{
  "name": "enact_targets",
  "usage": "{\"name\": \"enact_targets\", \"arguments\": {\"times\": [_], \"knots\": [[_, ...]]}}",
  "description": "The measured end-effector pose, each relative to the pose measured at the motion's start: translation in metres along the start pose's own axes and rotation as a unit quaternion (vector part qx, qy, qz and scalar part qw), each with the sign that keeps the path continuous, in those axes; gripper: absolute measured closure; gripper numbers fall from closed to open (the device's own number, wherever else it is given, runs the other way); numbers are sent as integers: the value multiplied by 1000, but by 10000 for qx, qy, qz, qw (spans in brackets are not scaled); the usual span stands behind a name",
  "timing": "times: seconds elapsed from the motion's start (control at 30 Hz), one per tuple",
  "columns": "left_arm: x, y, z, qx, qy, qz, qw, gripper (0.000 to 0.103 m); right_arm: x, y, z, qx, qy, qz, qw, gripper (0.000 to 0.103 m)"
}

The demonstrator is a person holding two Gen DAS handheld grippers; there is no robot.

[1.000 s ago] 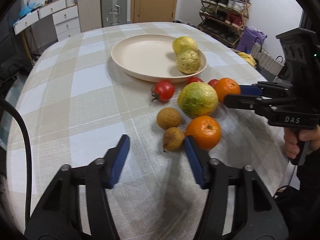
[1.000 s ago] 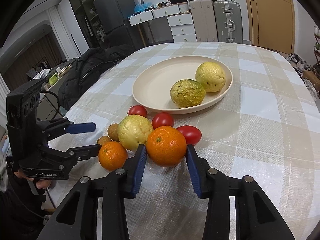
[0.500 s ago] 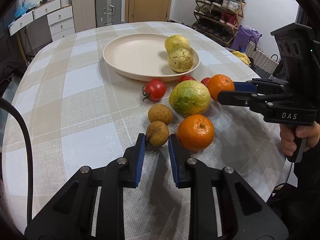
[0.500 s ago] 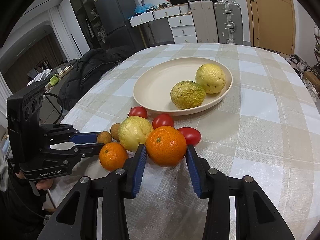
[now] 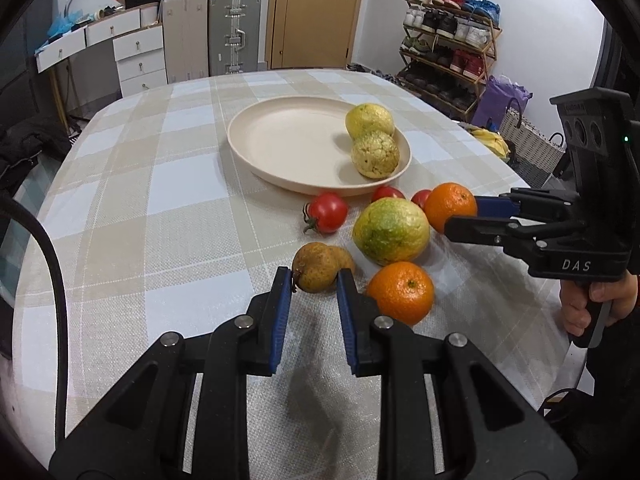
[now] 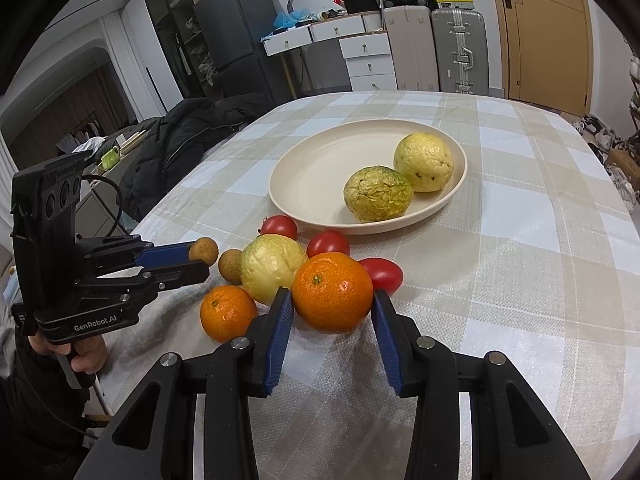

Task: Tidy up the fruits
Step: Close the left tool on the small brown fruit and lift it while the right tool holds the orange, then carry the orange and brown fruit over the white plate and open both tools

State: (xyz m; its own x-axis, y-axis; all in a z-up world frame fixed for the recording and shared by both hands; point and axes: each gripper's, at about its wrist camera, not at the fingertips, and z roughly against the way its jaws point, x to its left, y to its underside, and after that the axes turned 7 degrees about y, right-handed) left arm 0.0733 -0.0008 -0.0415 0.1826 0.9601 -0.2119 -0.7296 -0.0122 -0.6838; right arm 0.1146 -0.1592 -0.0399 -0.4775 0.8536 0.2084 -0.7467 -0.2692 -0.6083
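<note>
My left gripper [image 5: 314, 280] is shut on a small brown fruit [image 5: 316, 267] and holds it just above the cloth; it also shows in the right wrist view [image 6: 203, 251]. A second brown fruit [image 6: 231, 265] lies behind it. My right gripper [image 6: 332, 300] is shut on an orange [image 6: 333, 291], also seen in the left wrist view [image 5: 450, 206]. A cream plate [image 5: 296, 148] holds two yellow-green fruits [image 5: 375, 154]. A large green-yellow fruit [image 5: 390, 230], another orange [image 5: 401, 293] and several tomatoes [image 5: 328, 212] lie in front of the plate.
The table has a beige and white checked cloth [image 5: 160, 184]. Its near edge is by the person's hand [image 5: 592, 308]. Drawers and suitcases [image 5: 234, 38] stand behind, a shoe rack [image 5: 448, 48] to the right, a dark jacket [image 6: 180, 148] to the left.
My left gripper closed on the small brown fruit and lifted it slightly off the cloth. My right gripper stays closed on the orange, which sits a little higher.
</note>
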Motion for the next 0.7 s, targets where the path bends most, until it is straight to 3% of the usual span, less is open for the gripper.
{"name": "enact_targets", "arguments": {"times": [0.33, 0.7], "knots": [[-7, -7, 19, -496, -120, 17, 9987, 82, -3, -4, 8, -254, 6, -55, 9997, 62], [-13, -23, 20, -743, -219, -15, 9970, 82, -16, -10, 16, -434, 116, -206, 9988, 62]]}}
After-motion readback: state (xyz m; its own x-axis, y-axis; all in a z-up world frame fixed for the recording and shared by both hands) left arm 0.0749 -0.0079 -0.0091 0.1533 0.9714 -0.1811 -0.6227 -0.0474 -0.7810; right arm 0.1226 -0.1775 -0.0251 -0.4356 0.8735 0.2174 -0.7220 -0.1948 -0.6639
